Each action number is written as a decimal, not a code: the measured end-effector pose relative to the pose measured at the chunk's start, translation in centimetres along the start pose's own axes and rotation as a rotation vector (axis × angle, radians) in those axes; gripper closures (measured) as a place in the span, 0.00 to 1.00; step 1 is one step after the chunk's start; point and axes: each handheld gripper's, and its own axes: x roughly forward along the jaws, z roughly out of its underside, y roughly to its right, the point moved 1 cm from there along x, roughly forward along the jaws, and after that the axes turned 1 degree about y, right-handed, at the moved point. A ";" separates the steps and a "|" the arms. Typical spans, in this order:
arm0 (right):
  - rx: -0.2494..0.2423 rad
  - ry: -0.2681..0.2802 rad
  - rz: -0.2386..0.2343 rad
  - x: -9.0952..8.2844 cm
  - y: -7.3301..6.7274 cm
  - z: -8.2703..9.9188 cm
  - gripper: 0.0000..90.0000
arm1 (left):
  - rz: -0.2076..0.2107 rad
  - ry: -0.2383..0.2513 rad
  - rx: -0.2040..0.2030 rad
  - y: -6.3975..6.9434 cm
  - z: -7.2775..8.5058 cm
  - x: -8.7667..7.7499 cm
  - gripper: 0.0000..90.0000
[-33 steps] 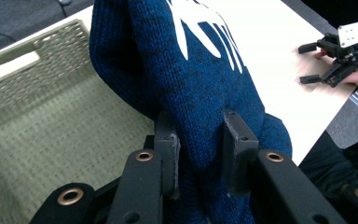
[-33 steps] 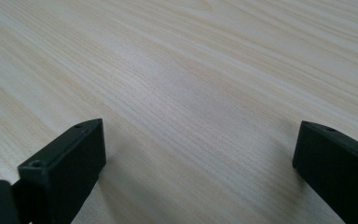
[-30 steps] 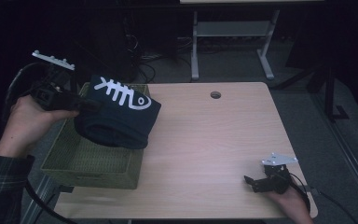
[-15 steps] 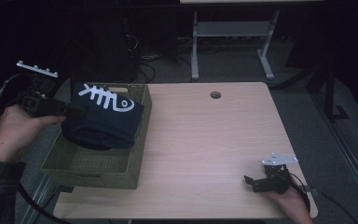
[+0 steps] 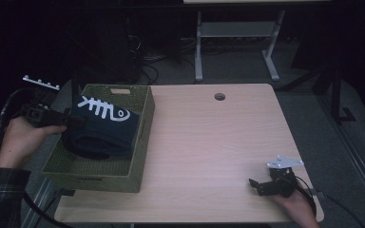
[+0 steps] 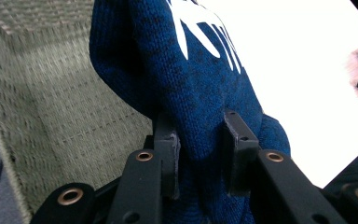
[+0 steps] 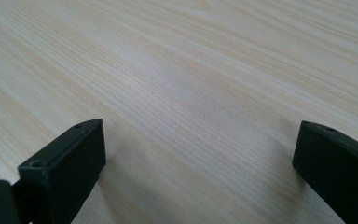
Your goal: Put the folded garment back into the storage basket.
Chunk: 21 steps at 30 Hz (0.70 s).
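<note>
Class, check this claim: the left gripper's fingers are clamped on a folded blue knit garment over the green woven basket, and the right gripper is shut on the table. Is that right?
One error: the right gripper is open, its fingers wide apart over bare table, as the right gripper view shows. The left gripper does clamp the blue garment over the basket.

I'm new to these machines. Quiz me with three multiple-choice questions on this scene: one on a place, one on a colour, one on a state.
1. Where is the folded sweater?
A on the floor
B over the woven basket
C at the table's hole

2. What colour is the sweater?
A red
B yellow
C dark blue

3. How is the right claw?
A open, empty
B clamped on cloth
C gripping a cup

Answers: B, the left claw holds it over the basket; C, blue knit with a white fishbone print; A, bare table shows between its jaws.
</note>
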 end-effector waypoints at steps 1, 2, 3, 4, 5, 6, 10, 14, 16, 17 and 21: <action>0.000 -0.001 0.000 0.0 0.0 0.0 0.02 | 0.001 -0.005 -0.001 -0.2 0.1 0.2 0.79; 0.000 -0.001 0.000 0.0 0.0 0.0 0.02 | 0.001 -0.009 -0.006 -0.3 0.3 0.5 0.79; -0.001 -0.001 0.000 0.0 0.0 0.0 0.02 | 0.003 -0.010 -0.008 -0.4 0.3 0.6 0.79; 0.000 -0.001 0.000 0.0 0.0 0.0 0.02 | 0.007 -0.010 -0.013 -0.5 0.5 0.8 0.79; 0.000 -0.001 0.000 0.0 0.0 0.0 0.02 | 0.010 -0.012 -0.015 -0.6 0.6 1.1 0.79; -0.001 -0.001 0.000 0.0 0.0 0.0 0.02 | 0.013 -0.011 -0.018 -0.6 0.7 1.3 0.79; -0.001 -0.001 0.000 0.0 0.0 0.0 0.02 | 0.023 -0.025 -0.026 -0.8 1.0 2.2 0.79; -0.001 -0.001 0.000 0.0 0.0 0.0 0.02 | 0.033 -0.037 -0.034 -1.2 1.4 2.9 0.79; -0.001 -0.001 0.000 0.0 0.0 0.0 0.02 | 0.039 -0.043 -0.037 -1.5 1.6 3.3 0.79; -0.001 -0.001 0.000 0.0 0.0 0.0 0.02 | 0.040 -0.046 -0.039 -1.6 1.7 3.6 0.79; -0.001 -0.001 0.000 0.0 0.0 0.0 0.02 | 0.044 -0.054 -0.049 -2.4 2.2 4.5 0.79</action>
